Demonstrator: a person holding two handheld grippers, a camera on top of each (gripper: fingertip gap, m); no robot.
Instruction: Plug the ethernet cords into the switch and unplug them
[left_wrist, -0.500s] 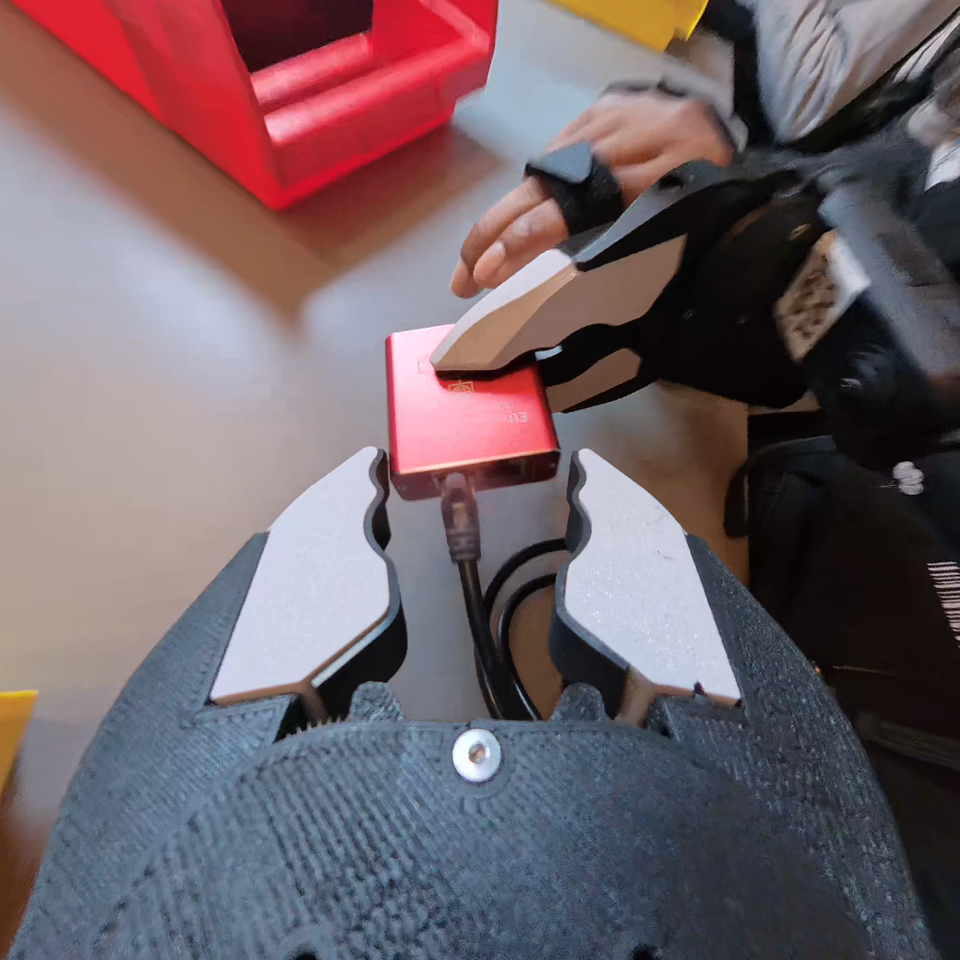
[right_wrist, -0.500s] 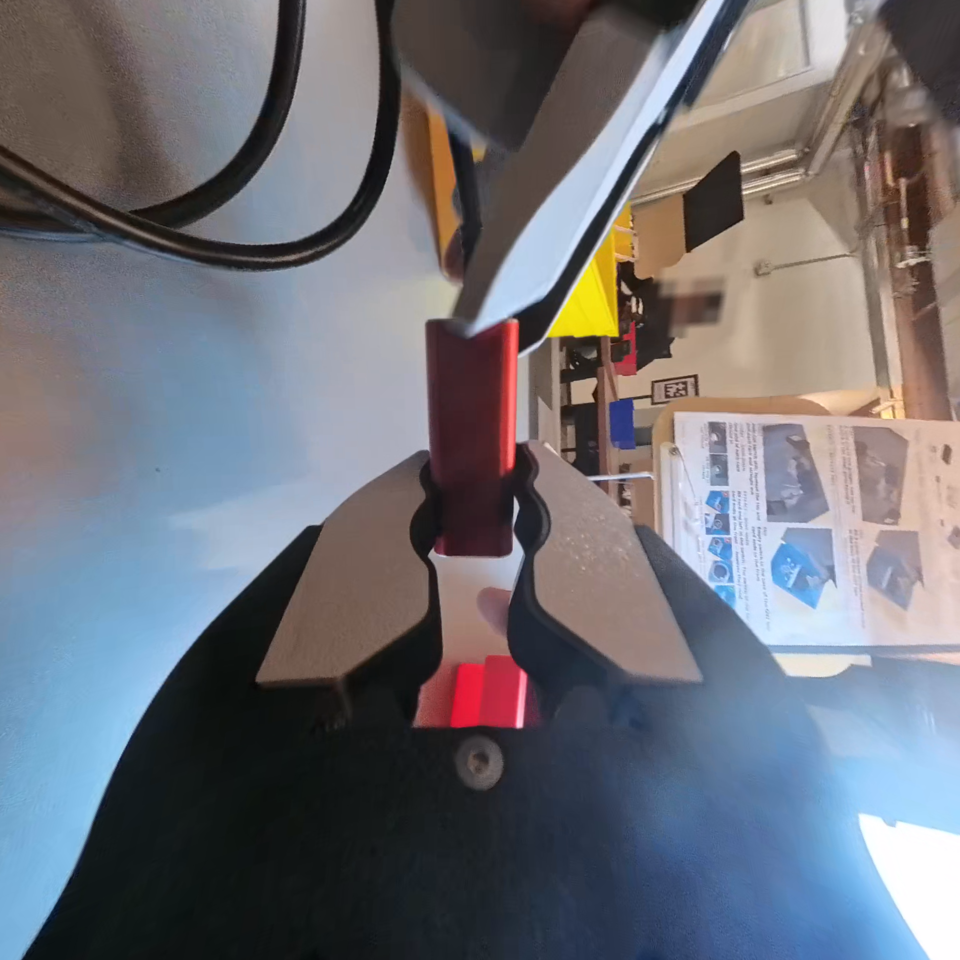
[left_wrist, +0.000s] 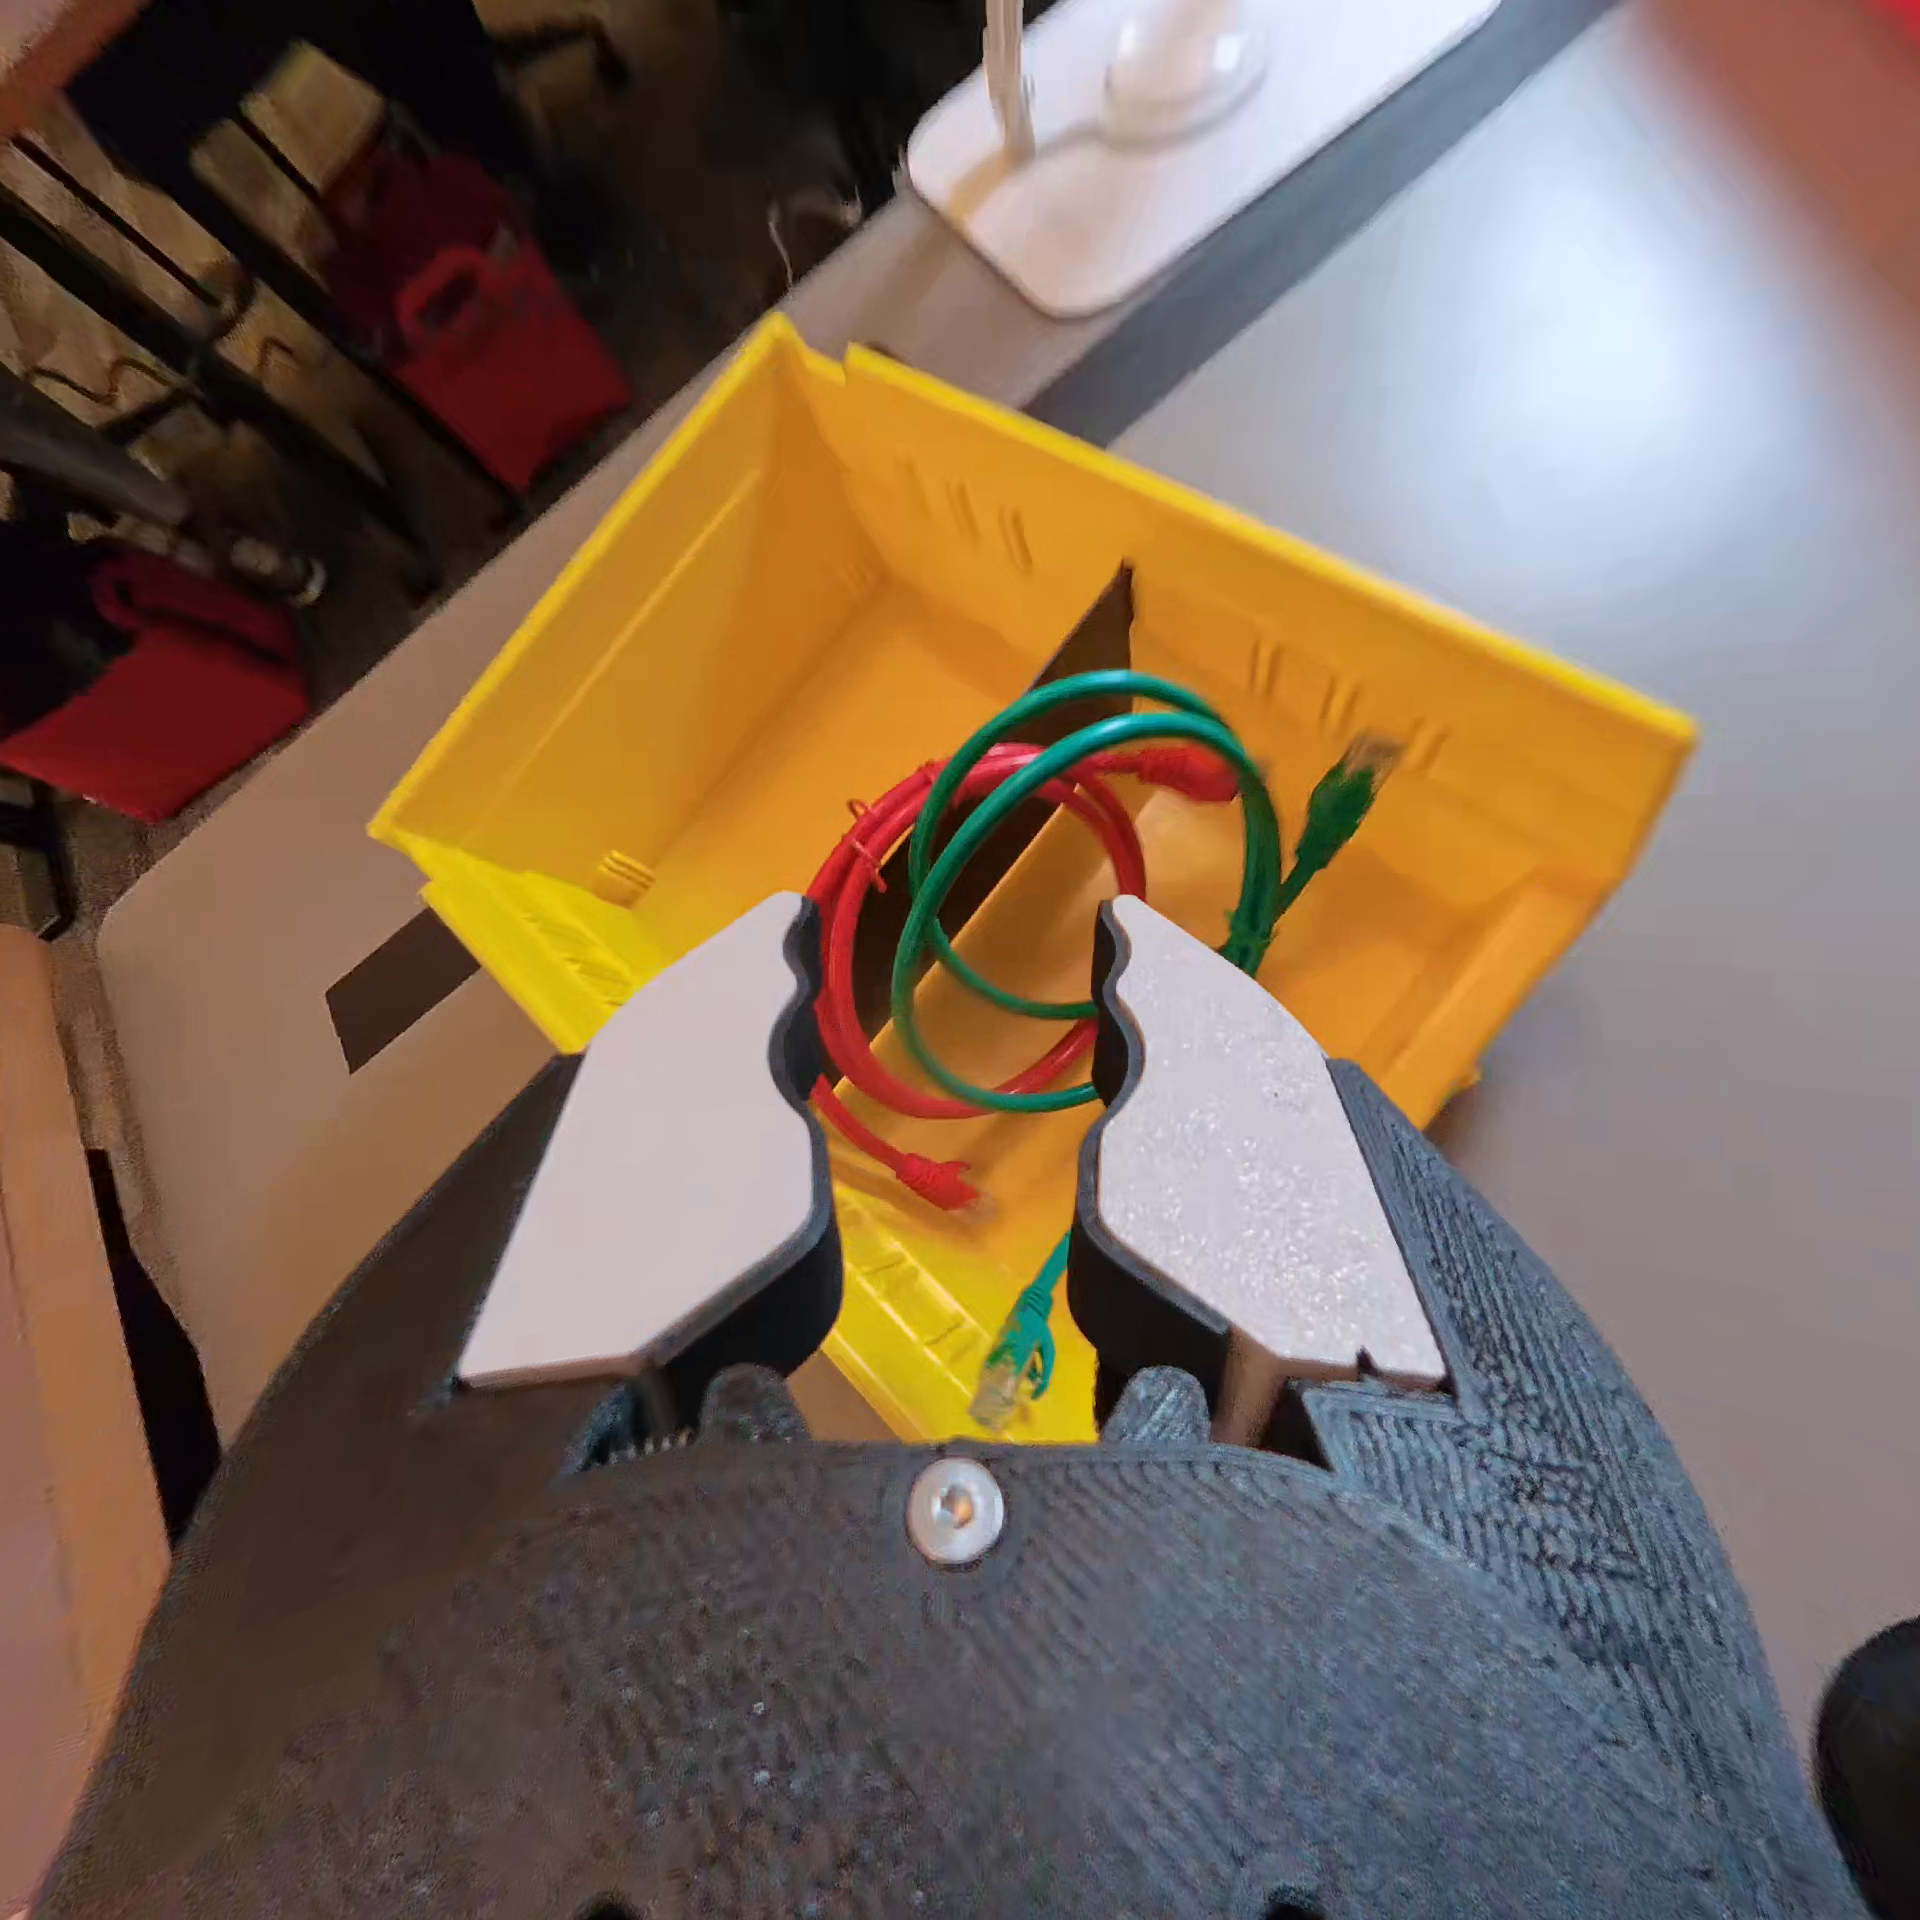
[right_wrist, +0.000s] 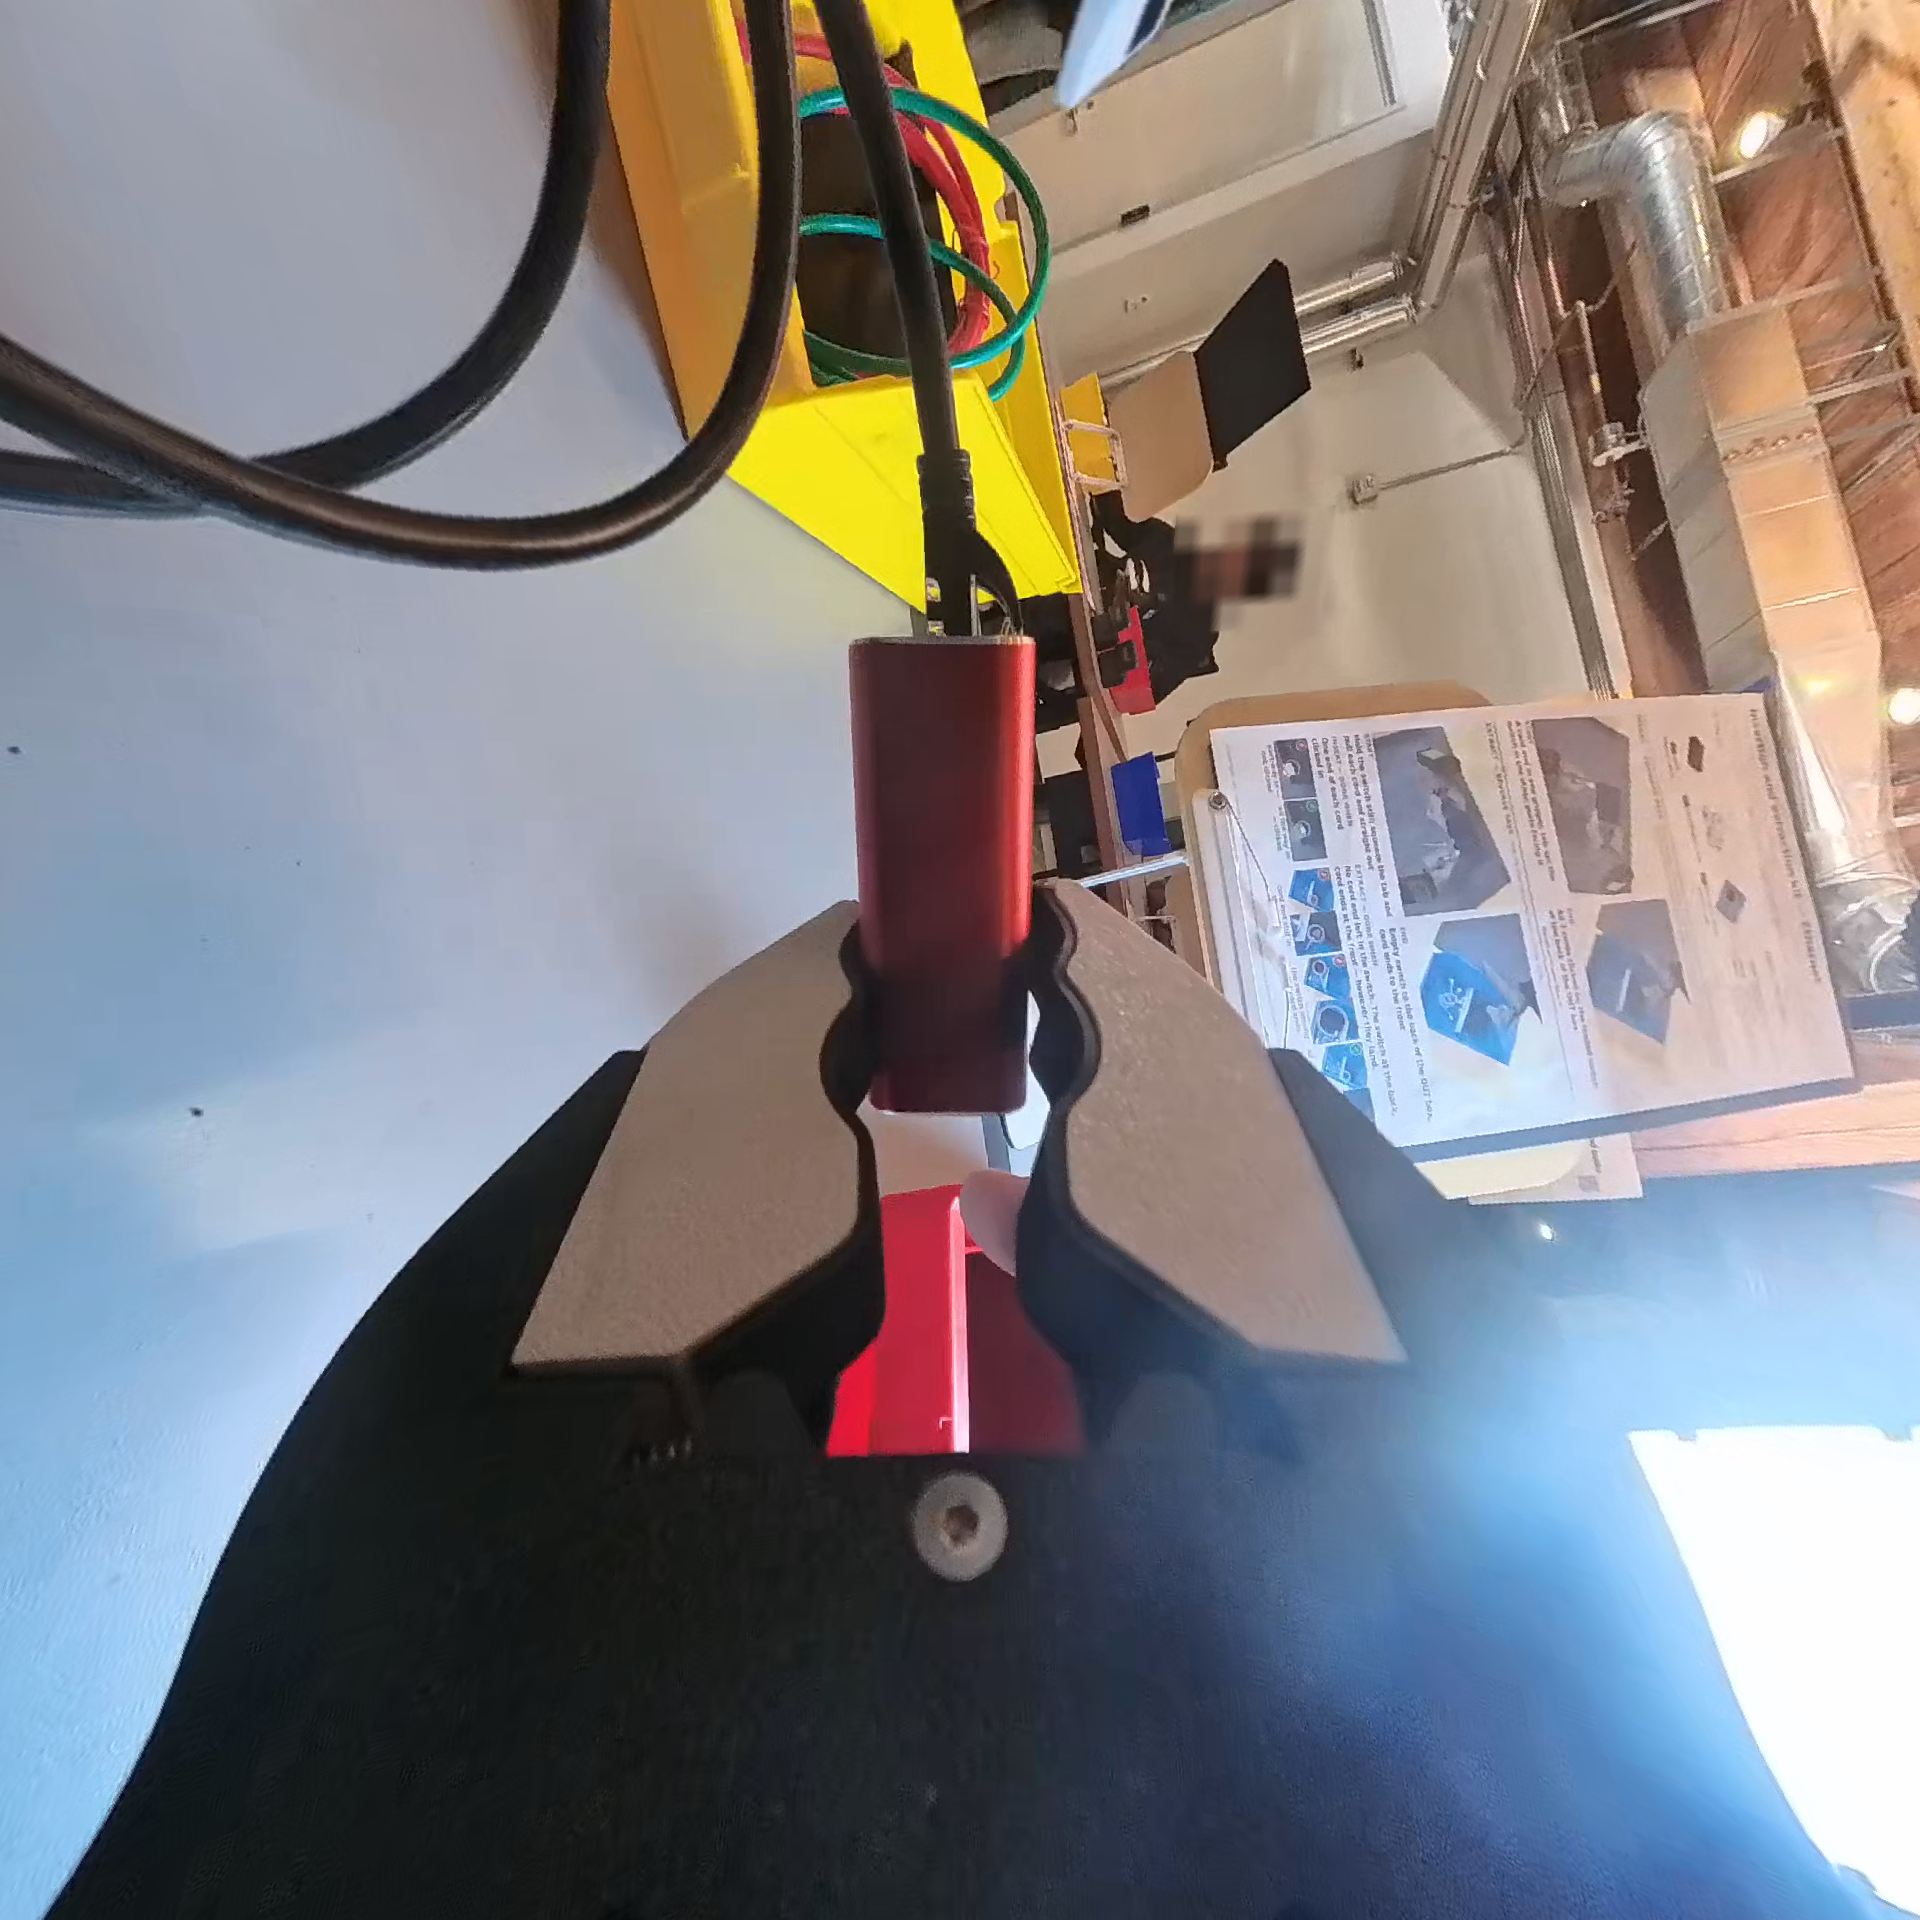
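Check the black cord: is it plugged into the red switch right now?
Plugged in. The black cord's connector sits in the far end of the red switch, which the right gripper clamps.

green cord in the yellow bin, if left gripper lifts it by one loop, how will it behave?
Likely floppy: the green cord lies in loose coils with both plug ends dangling free, so they would probably swing. It overlaps the red cord and drapes over the yellow bin divider, so it may drag or snag. Probably light.

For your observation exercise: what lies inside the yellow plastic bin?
Inside the yellow plastic bin: a coiled red ethernet cord, a coiled green ethernet cord and a dark divider. The open left jaws cover its near corner.
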